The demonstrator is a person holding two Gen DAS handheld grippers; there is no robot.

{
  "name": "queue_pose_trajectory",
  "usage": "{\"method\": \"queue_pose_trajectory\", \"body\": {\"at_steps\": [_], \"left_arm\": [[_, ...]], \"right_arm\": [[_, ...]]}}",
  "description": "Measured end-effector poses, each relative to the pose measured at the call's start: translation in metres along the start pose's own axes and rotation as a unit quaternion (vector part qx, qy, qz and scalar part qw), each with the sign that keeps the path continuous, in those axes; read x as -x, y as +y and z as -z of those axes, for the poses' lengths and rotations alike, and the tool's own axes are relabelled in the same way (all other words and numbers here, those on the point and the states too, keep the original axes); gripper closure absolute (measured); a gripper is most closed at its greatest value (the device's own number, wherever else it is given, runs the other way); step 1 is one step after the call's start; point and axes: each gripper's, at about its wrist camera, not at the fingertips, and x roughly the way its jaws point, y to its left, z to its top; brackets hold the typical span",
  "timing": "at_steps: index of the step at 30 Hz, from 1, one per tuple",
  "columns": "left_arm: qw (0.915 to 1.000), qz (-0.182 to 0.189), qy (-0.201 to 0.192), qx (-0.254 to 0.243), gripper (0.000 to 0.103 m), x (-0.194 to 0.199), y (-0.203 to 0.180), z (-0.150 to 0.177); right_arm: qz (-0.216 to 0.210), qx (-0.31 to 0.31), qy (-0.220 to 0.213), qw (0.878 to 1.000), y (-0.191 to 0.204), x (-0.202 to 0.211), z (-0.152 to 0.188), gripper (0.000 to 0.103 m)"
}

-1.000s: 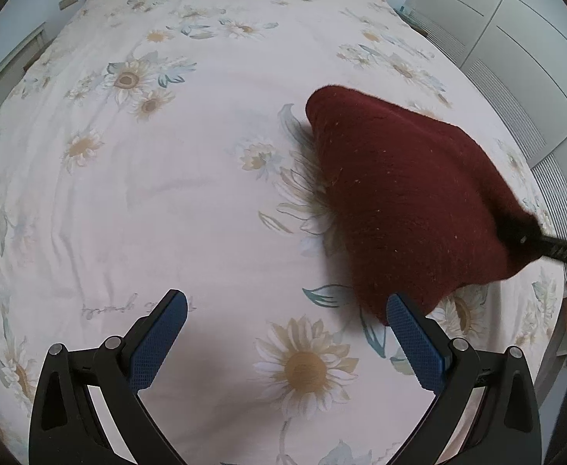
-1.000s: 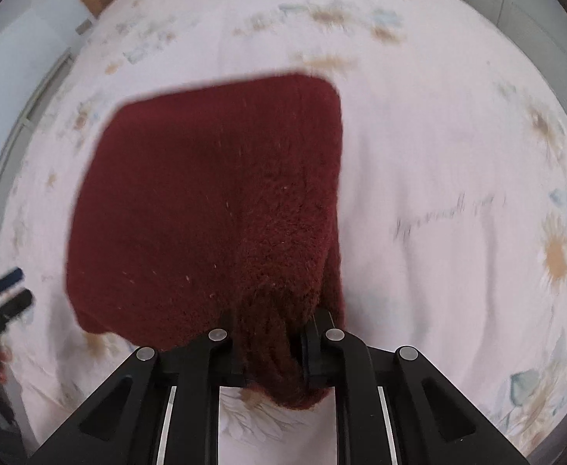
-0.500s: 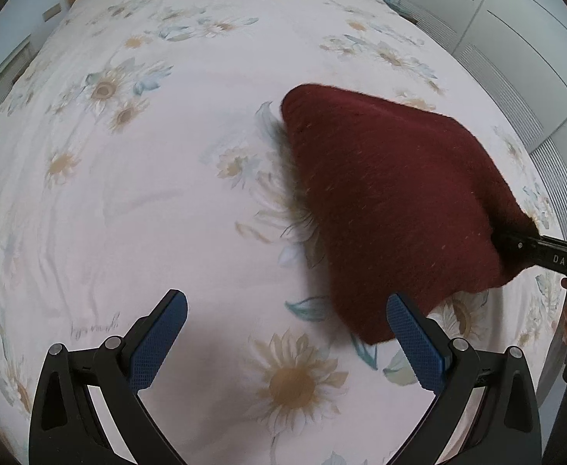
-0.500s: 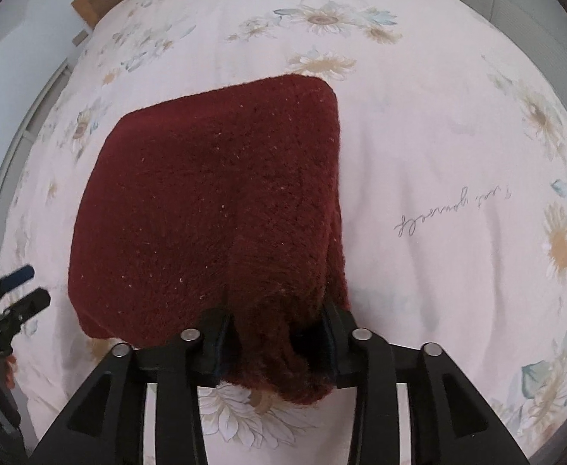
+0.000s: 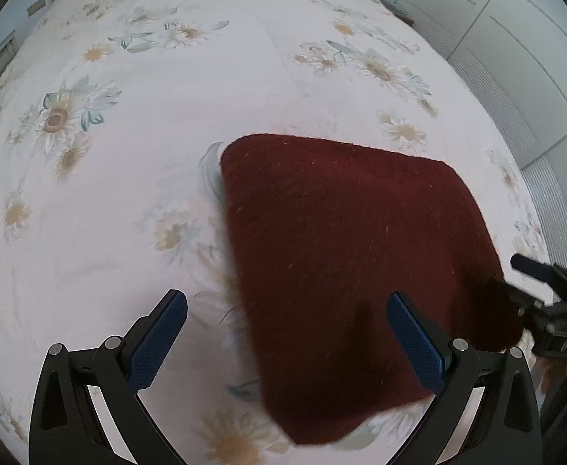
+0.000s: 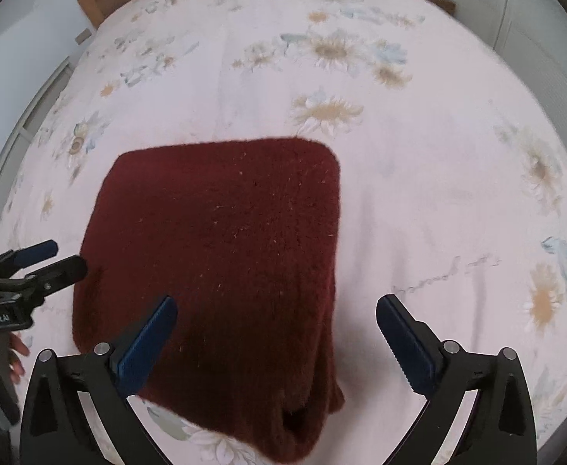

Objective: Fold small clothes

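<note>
1. Since half a second earlier, the right tongs [image 6: 272, 329] have been opened from their grip on the near edge of the dark red garment [image 6: 221, 271], and that edge has been let down onto the bed [image 6: 419, 178].
2. Both tongs are now spread wide and hold nothing; the left tongs [image 5: 283, 333] hover over the garment's left edge, and the right tongs stand above its near edge.
3. The garment lies near the middle of the bed as a roughly square folded packet, with its far corners rounded.
4. The fold in hand is judged to be laid down; the near edge is bunched and thick, so smoothing or one more fold may be left.
5. No other clothes are seen on the bed, so what remains of the task cannot be told.
6. The garment appears to be a fuzzy knit, thick and soft, flecked with pale lint.
7. The bed is covered with a smooth pale pink sheet printed with daisies; the tong pads [image 6: 146, 343] are blue and ribbed on black frames.
</note>
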Motion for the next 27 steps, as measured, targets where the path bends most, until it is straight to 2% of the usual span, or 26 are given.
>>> {"method": "queue_pose_trajectory", "body": {"at_steps": [4, 7, 10, 12, 16, 18, 19, 23, 24, 27], "left_arm": [[0.9996, 0.000, 0.029, -0.007, 0.001, -0.024, -0.012, -0.004], [0.9987, -0.004, 0.048, -0.015, 0.001, -0.044, -0.015, 0.000], [0.9980, -0.002, 0.063, 0.002, 0.001, -0.058, -0.005, 0.005], [0.9978, 0.008, 0.064, 0.014, 0.001, -0.063, 0.002, 0.008], [0.9989, 0.016, 0.043, 0.005, 0.000, -0.068, 0.006, 0.020], [0.9990, 0.021, 0.040, 0.009, 0.000, -0.070, 0.008, 0.023], [0.9988, 0.024, 0.041, 0.011, 0.000, -0.071, 0.010, 0.024], [0.9986, 0.034, 0.040, 0.008, 0.001, -0.074, 0.012, 0.026], [0.9985, 0.037, 0.040, 0.008, 0.005, -0.075, 0.012, 0.026], [0.9967, 0.065, 0.046, 0.019, 0.016, -0.078, 0.014, 0.028]], "right_arm": [[0.006, -0.002, 0.016, 1.000, -0.002, -0.023, -0.003, 0.000], [-0.010, -0.011, 0.032, 0.999, -0.008, -0.038, 0.001, 0.000], [-0.028, -0.021, 0.040, 0.999, -0.014, -0.050, 0.005, 0.000], [-0.044, -0.031, 0.042, 0.998, -0.019, -0.056, 0.008, 0.000], [-0.055, -0.042, 0.042, 0.997, -0.024, -0.062, 0.013, 0.002], [-0.067, -0.049, 0.044, 0.996, -0.026, -0.066, 0.016, 0.011], [-0.078, -0.055, 0.044, 0.994, -0.027, -0.067, 0.017, 0.019], [-0.084, -0.061, 0.047, 0.993, -0.028, -0.070, 0.019, 0.025], [-0.088, -0.064, 0.051, 0.993, -0.028, -0.070, 0.019, 0.027], [-0.105, -0.066, 0.054, 0.991, -0.027, -0.071, 0.018, 0.043]]}}
